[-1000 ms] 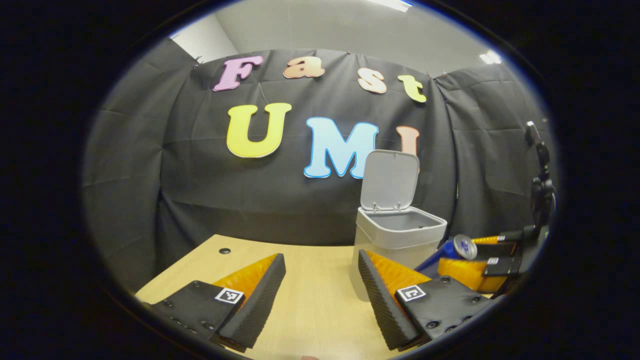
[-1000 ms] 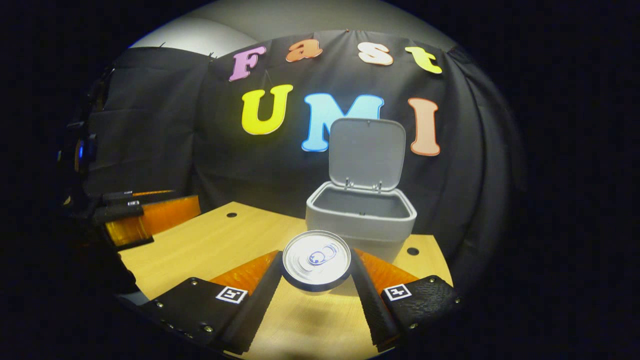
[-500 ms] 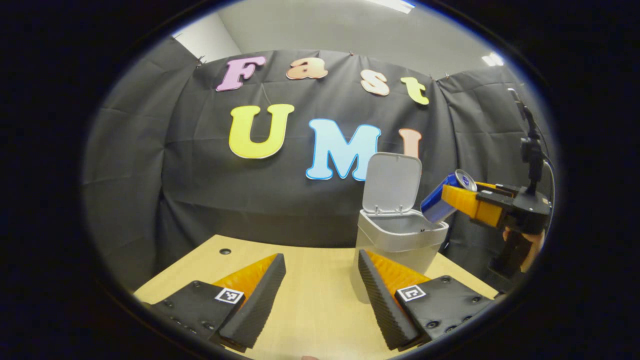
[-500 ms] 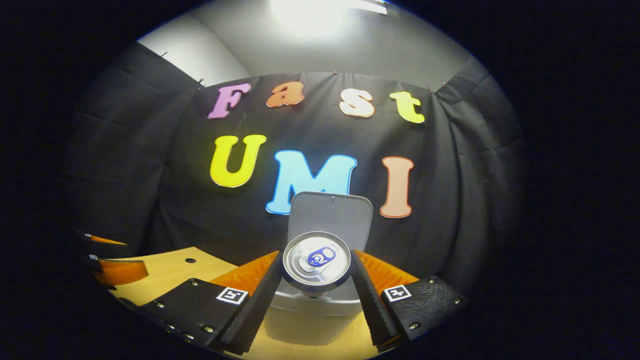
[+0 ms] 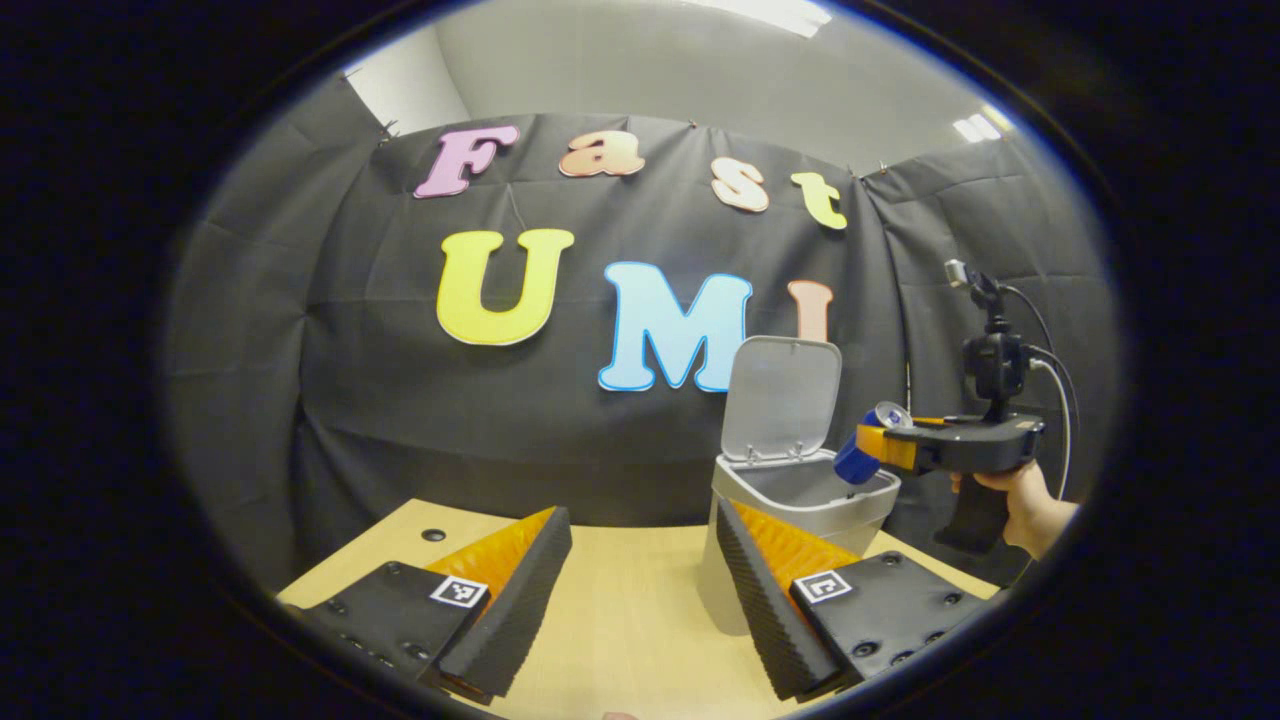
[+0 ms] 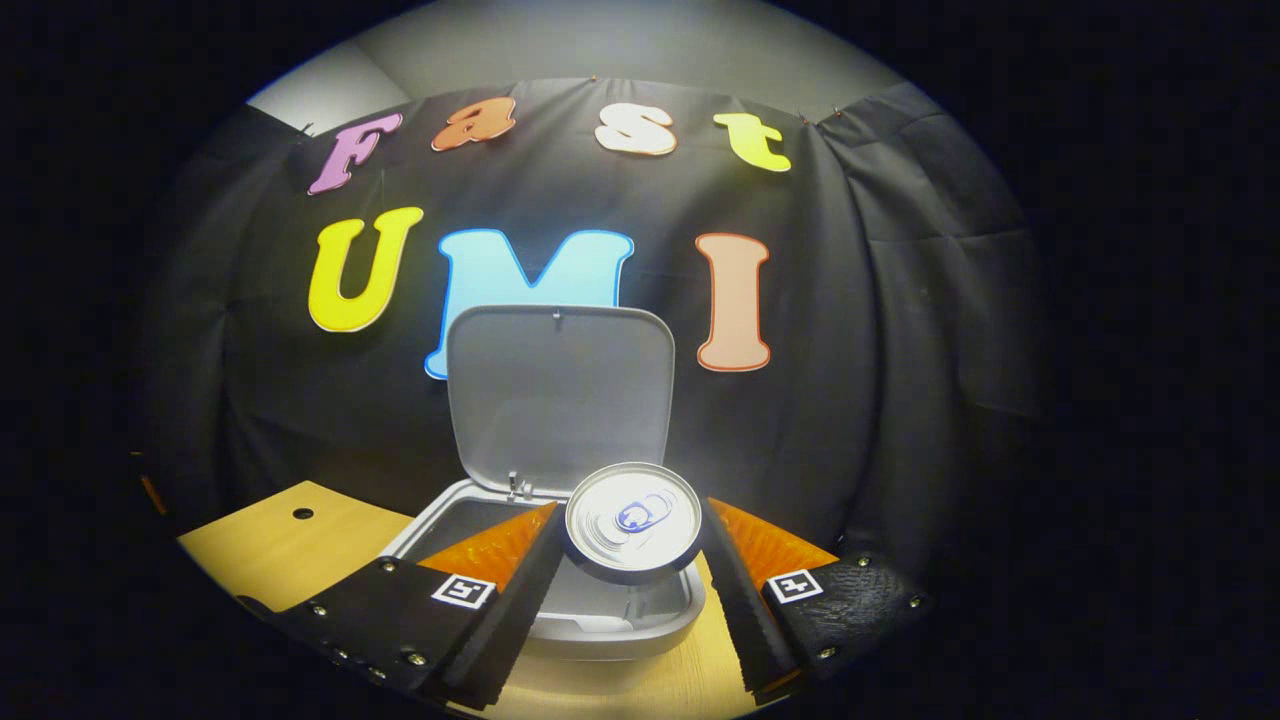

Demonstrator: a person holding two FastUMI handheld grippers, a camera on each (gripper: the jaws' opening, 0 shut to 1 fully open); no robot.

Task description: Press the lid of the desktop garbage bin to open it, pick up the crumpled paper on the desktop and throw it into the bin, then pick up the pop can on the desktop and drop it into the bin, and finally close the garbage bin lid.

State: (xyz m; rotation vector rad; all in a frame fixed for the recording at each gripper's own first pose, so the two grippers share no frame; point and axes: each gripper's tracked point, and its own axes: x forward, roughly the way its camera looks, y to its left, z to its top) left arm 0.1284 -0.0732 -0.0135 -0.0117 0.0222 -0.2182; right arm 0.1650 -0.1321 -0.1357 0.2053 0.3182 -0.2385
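The pop can (image 6: 632,522) is clamped between both fingers of the right gripper (image 6: 632,590) and is held above the open garbage bin (image 6: 655,628), whose lid (image 6: 558,392) stands upright behind it. The left gripper (image 5: 640,590) is held with its fingers spread wide and nothing between them, low over the desktop (image 5: 620,620).

If the can is released too near the front rim, it can probably strike the rim and fall on the desktop; a knock against the lid could swing it down too early.

In the left gripper view, the can (image 5: 862,452) is seen from the side, tilted over the bin opening, with the hand (image 5: 1025,500) that holds the tool. In the right gripper view, the can top and the inside of the bin are seen. The crumpled paper cannot be made out there.
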